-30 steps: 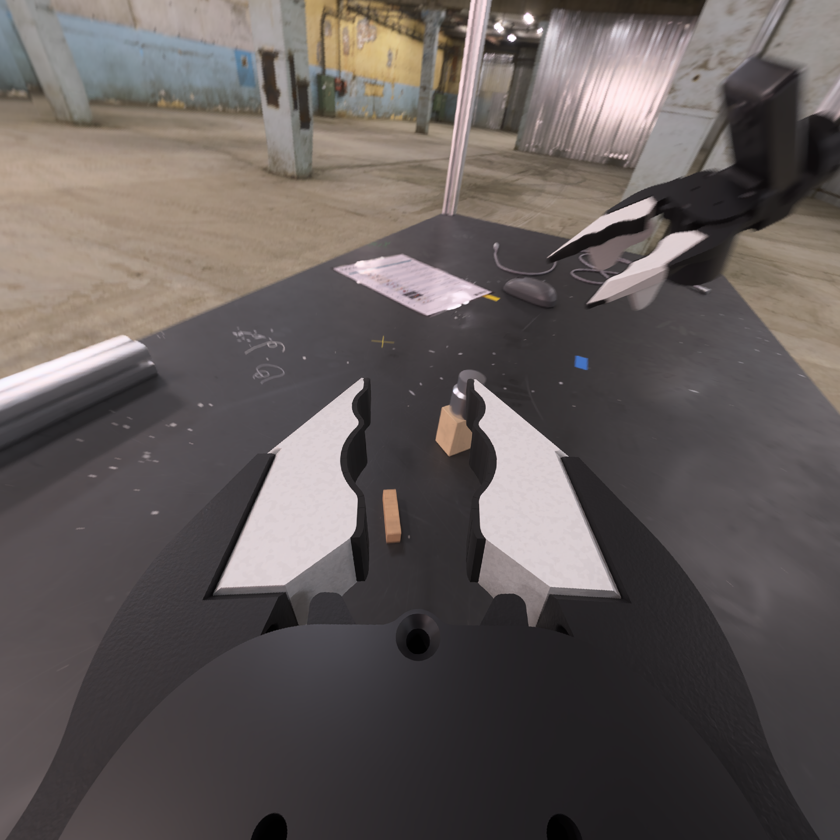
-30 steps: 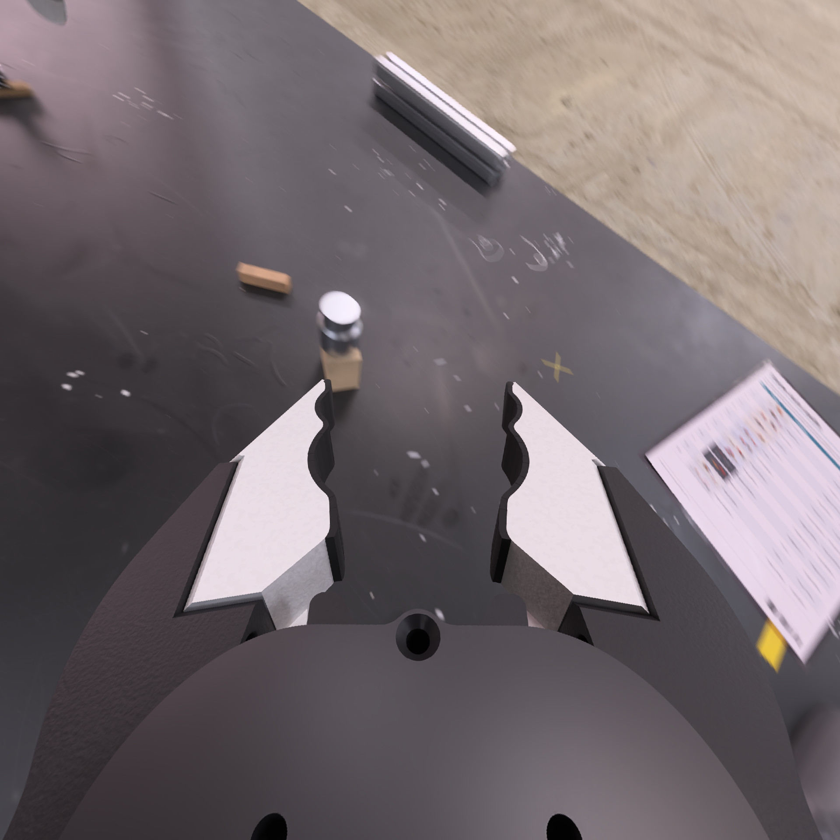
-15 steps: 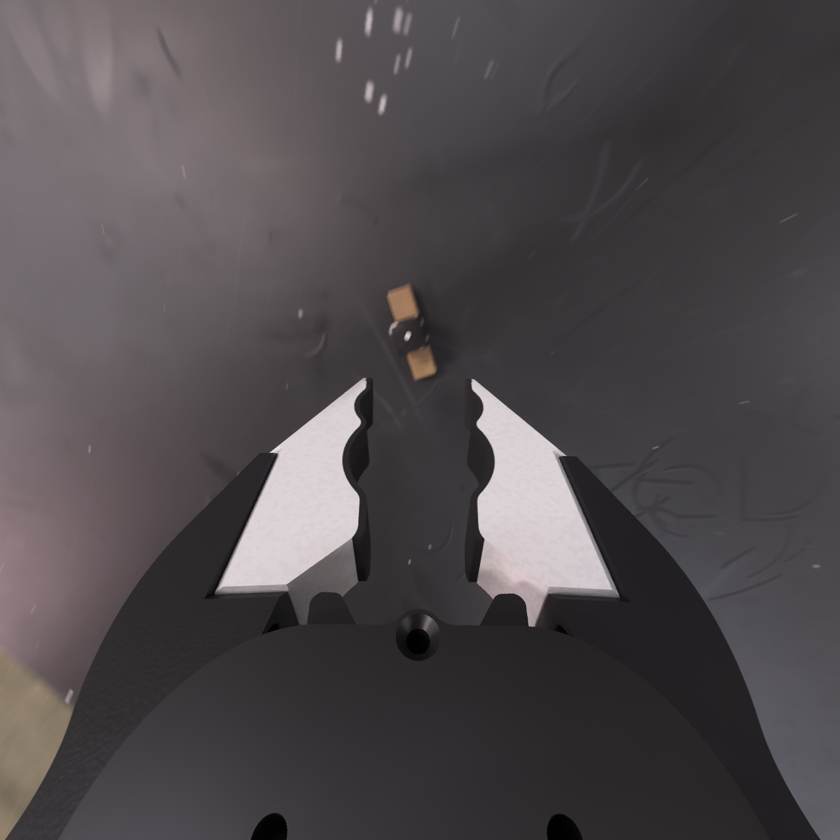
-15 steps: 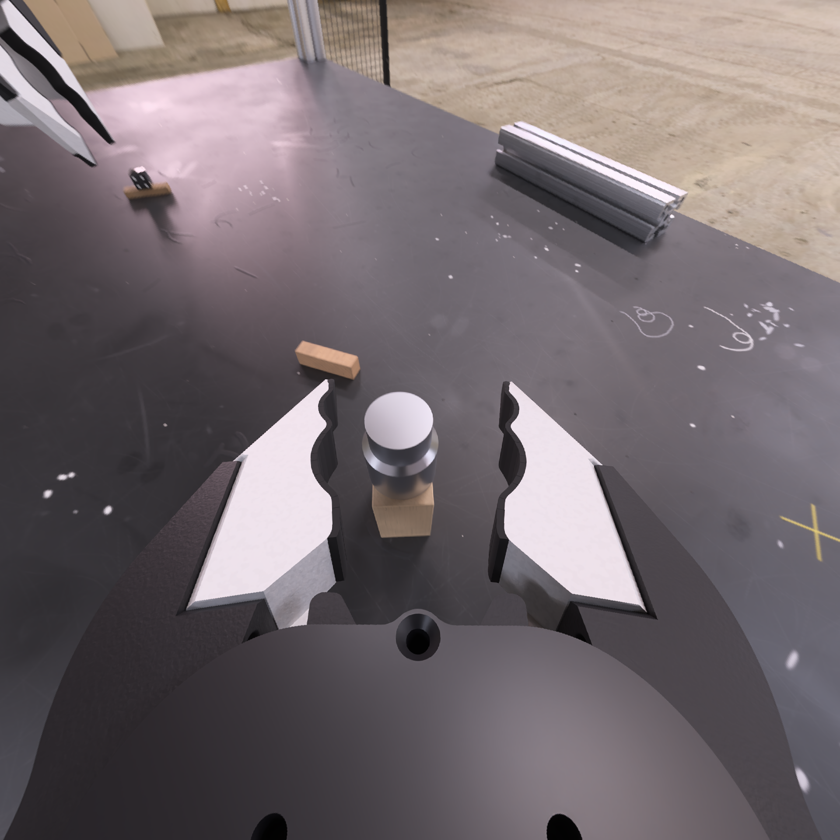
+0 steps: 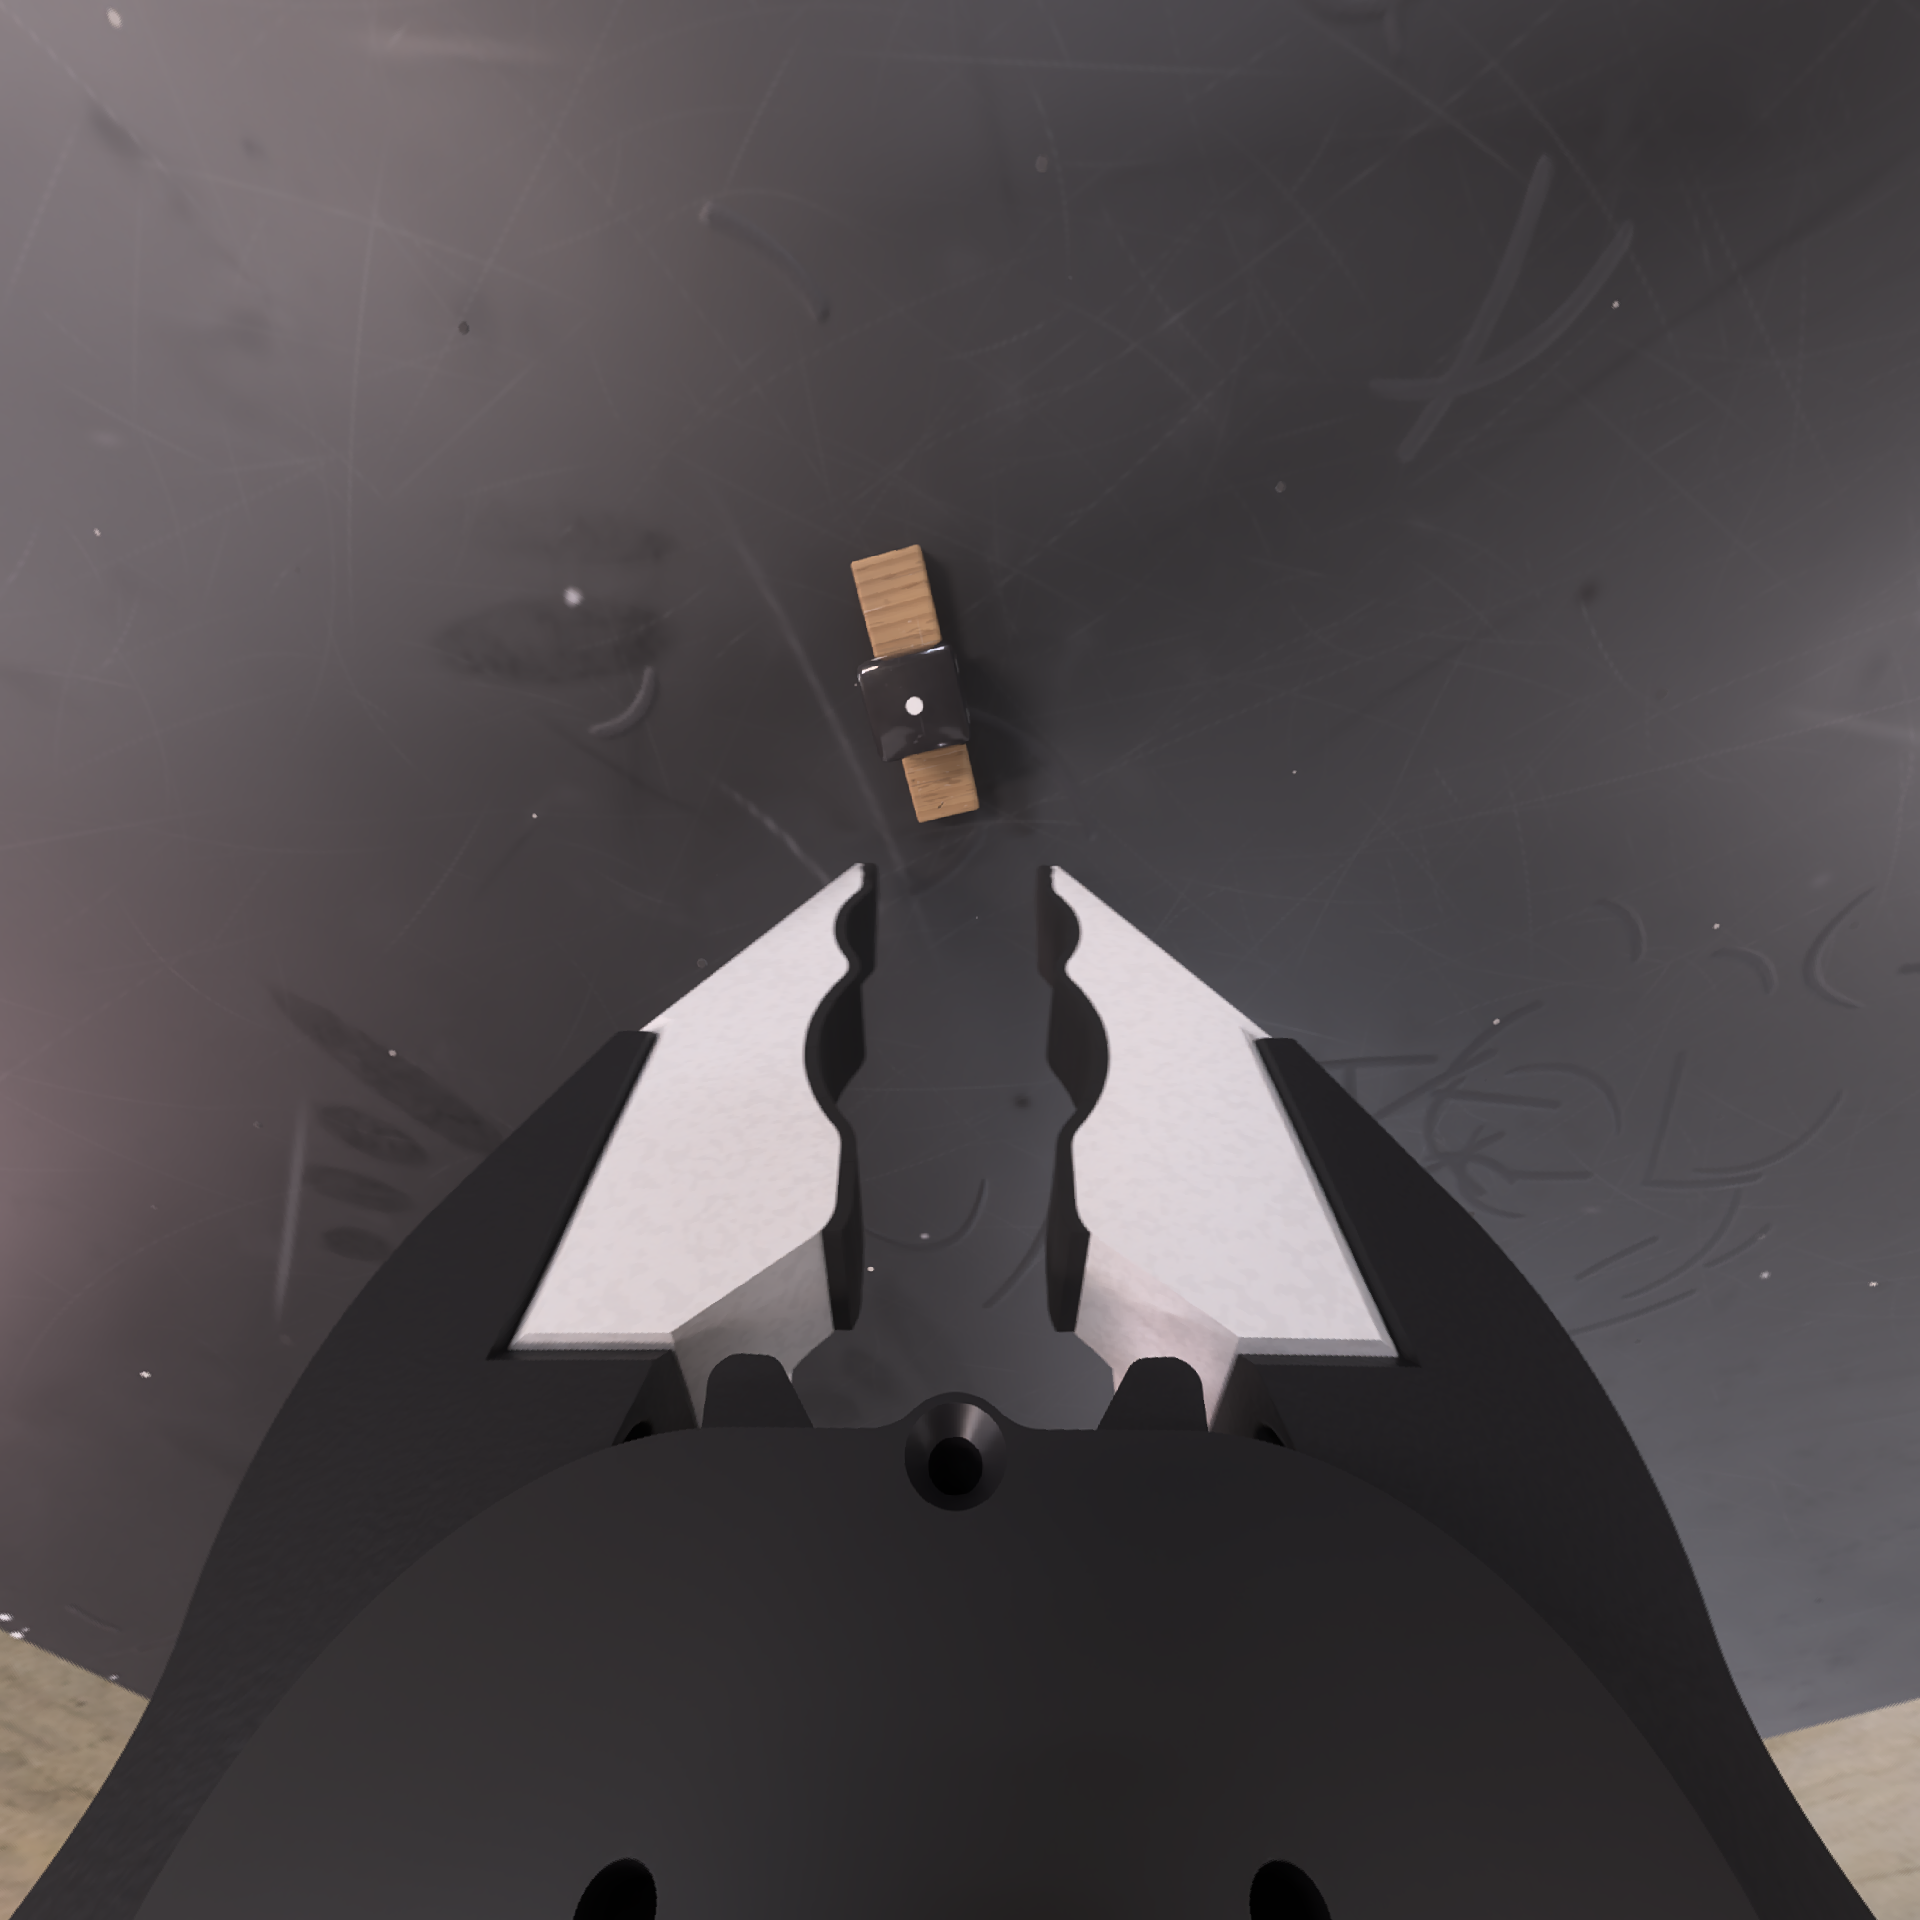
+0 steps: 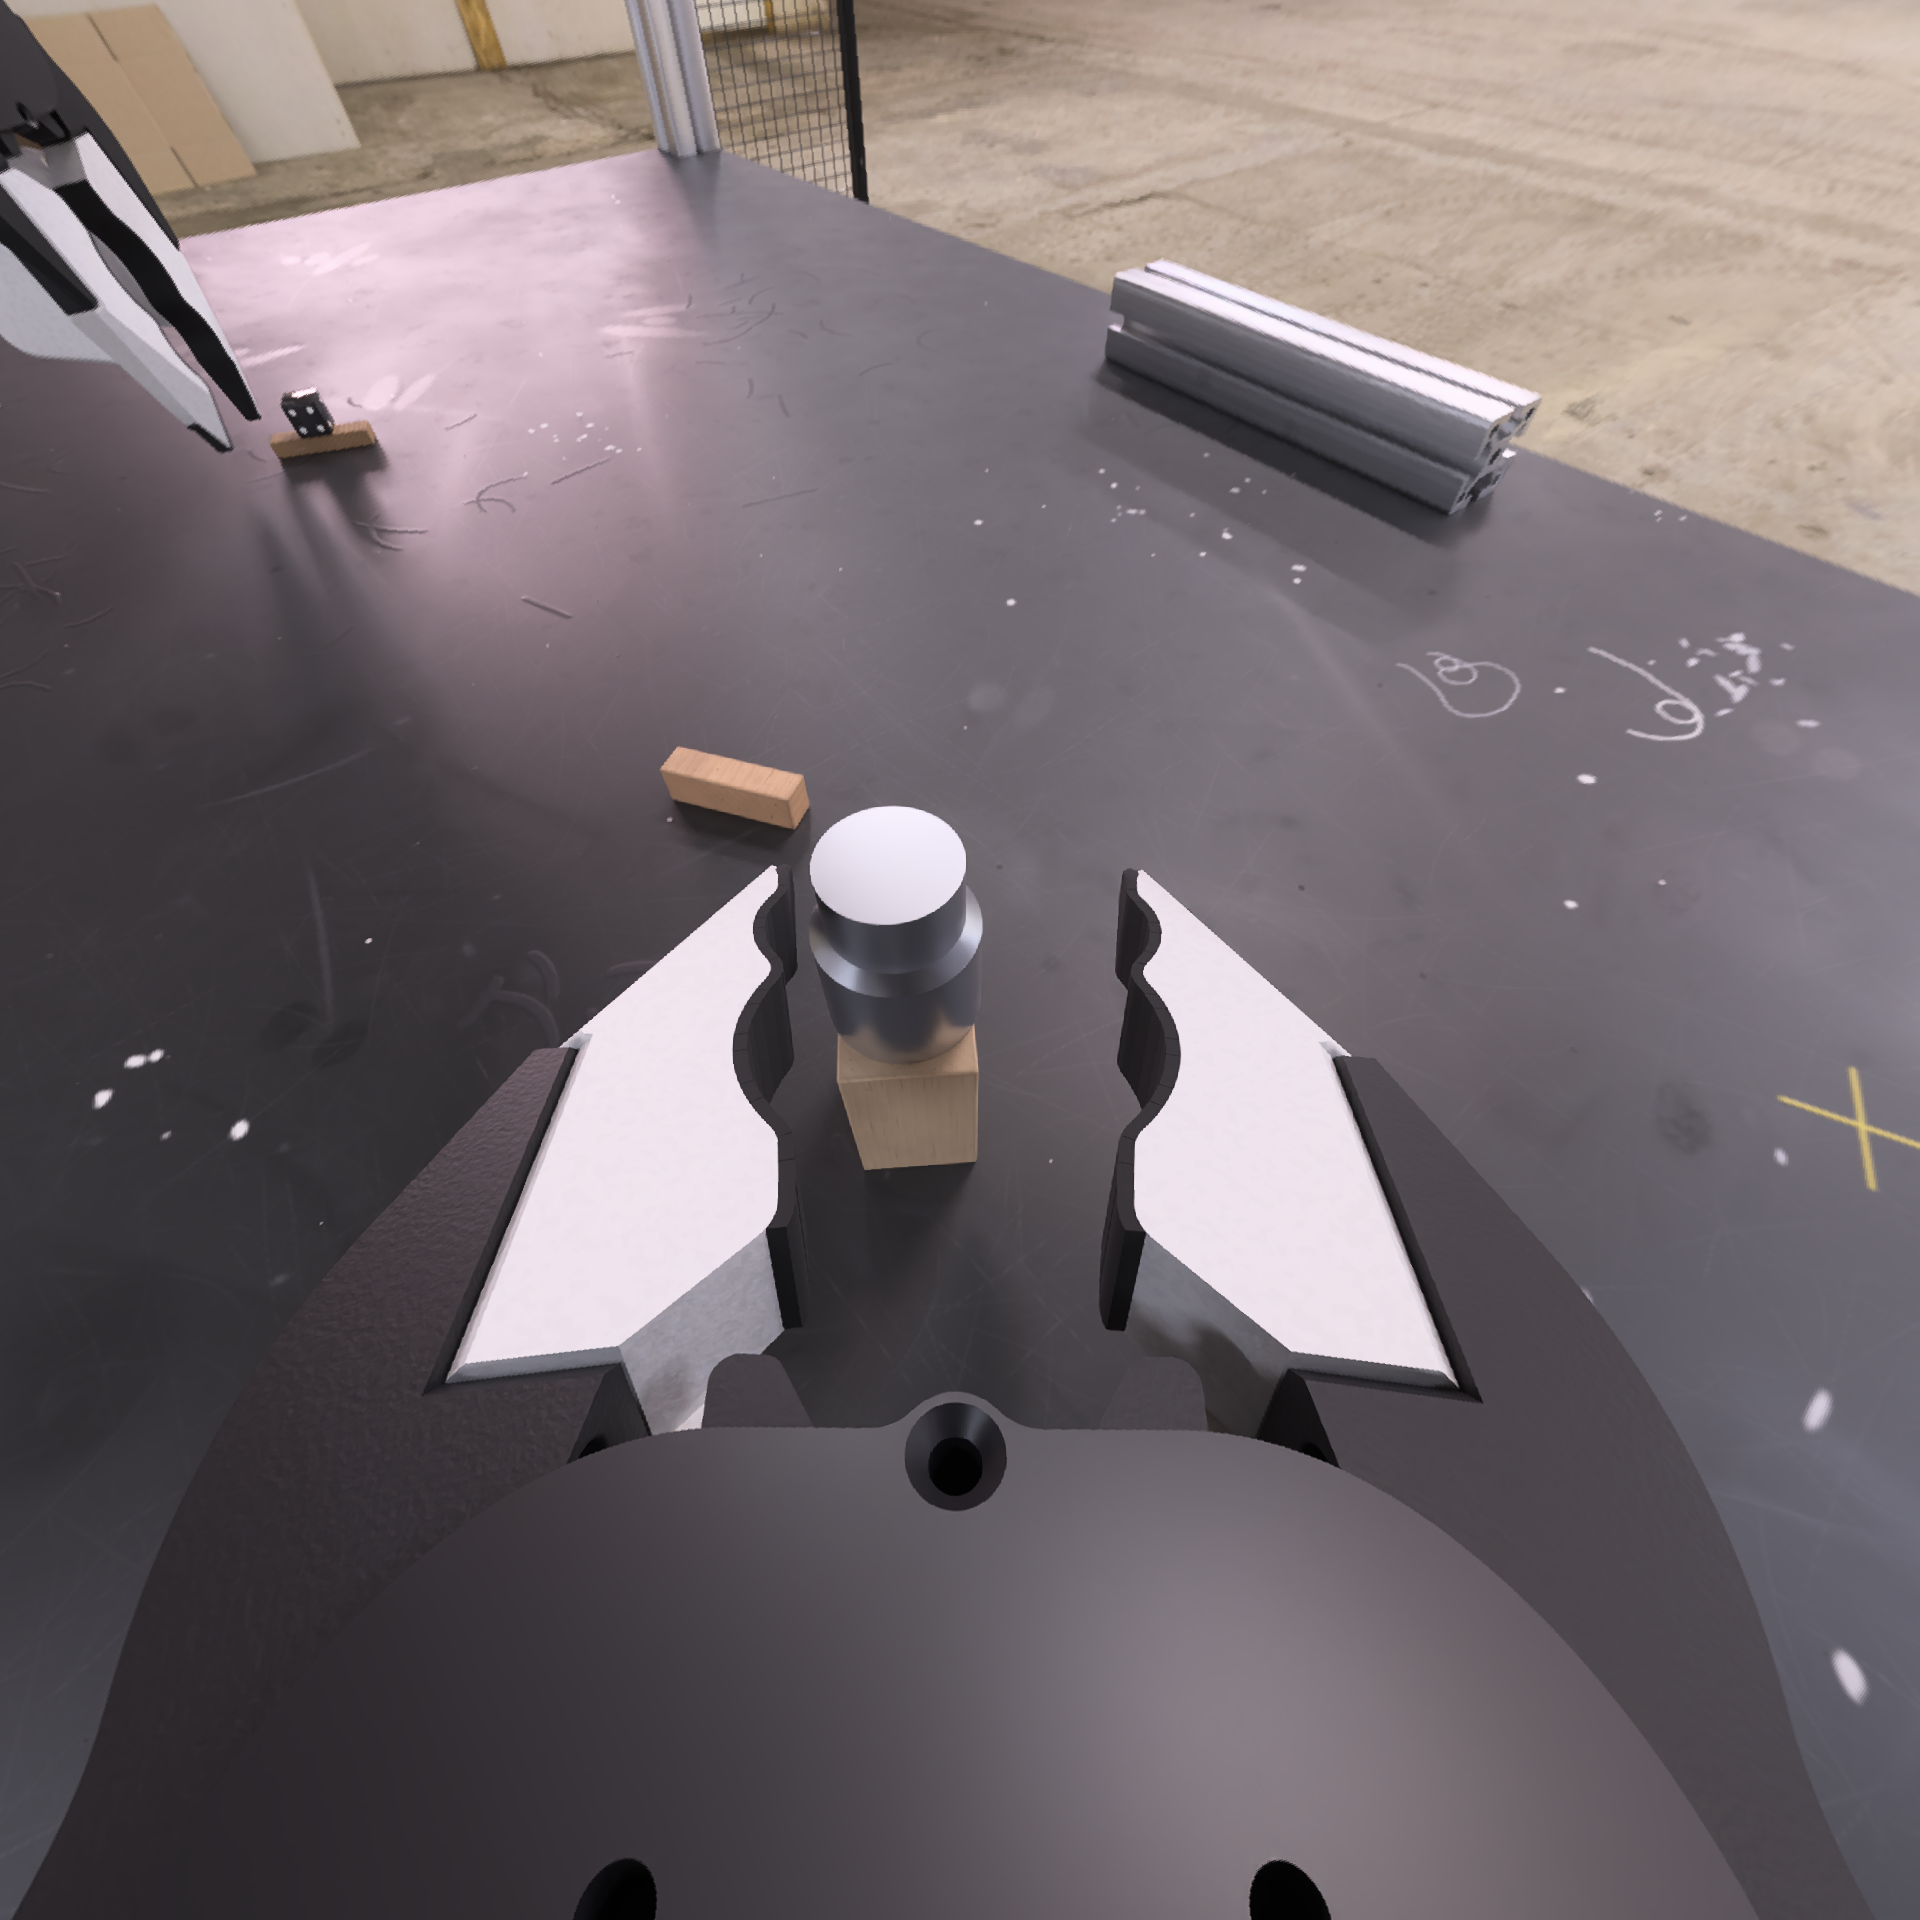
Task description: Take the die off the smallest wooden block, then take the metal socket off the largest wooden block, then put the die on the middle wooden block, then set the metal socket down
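Observation:
In the left wrist view I look straight down on a black die [image 5: 914,707] that sits on the middle of a thin wooden block [image 5: 890,608]. My left gripper [image 5: 956,878] is open and empty, its tips just short of the block's near end. In the right wrist view a metal socket [image 6: 894,956] stands upright on a cube-like wooden block [image 6: 914,1117], between the fingers of my open right gripper [image 6: 956,883] and closer to the left finger. A flat wooden block [image 6: 736,784] lies just beyond. The die [image 6: 309,412], its block [image 6: 324,442] and the left gripper [image 6: 234,426] show far left.
The dark table [image 6: 1039,582] is scratched and chalk-marked. An aluminium extrusion [image 6: 1320,384] lies near the far right edge. A yellow cross [image 6: 1860,1127] is marked at right. A post with mesh fence [image 6: 727,73] stands beyond the table's far end.
My left gripper swung from facing the socket to looking down on the die, then came closer to it. My right gripper advanced until the socket stood between its open fingers.

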